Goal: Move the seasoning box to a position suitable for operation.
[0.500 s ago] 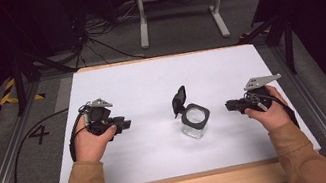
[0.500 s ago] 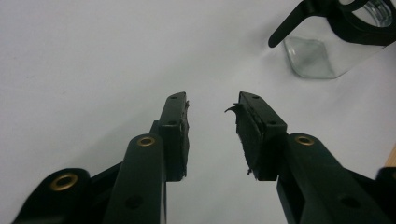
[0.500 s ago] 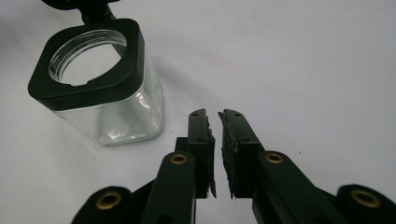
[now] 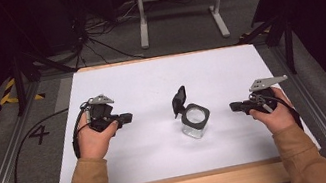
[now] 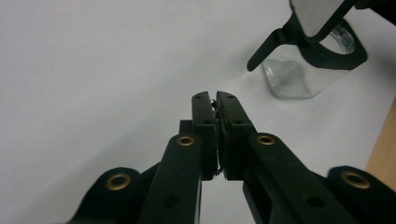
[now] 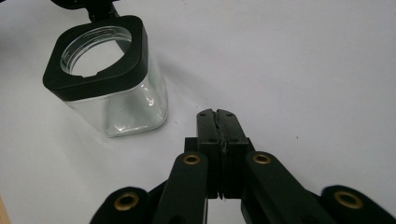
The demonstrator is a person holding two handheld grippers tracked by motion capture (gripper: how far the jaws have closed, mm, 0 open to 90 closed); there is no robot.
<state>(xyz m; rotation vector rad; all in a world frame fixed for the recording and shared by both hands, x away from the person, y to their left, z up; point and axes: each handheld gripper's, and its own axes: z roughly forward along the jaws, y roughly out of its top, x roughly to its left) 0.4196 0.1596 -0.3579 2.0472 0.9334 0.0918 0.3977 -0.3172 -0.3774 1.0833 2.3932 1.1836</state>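
Item 1: your left gripper, jaws pressed together, empty. Item 2: clear square jar, hinged lid up, between both grippers. Item 3: your right gripper, clenched, empty. Nothing has moved since 0.5 s ago; no step begun.

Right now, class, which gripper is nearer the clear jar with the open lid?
Right. The right gripper sits just to the jar's right; the left gripper lies farther off on its left. Neither touches it.
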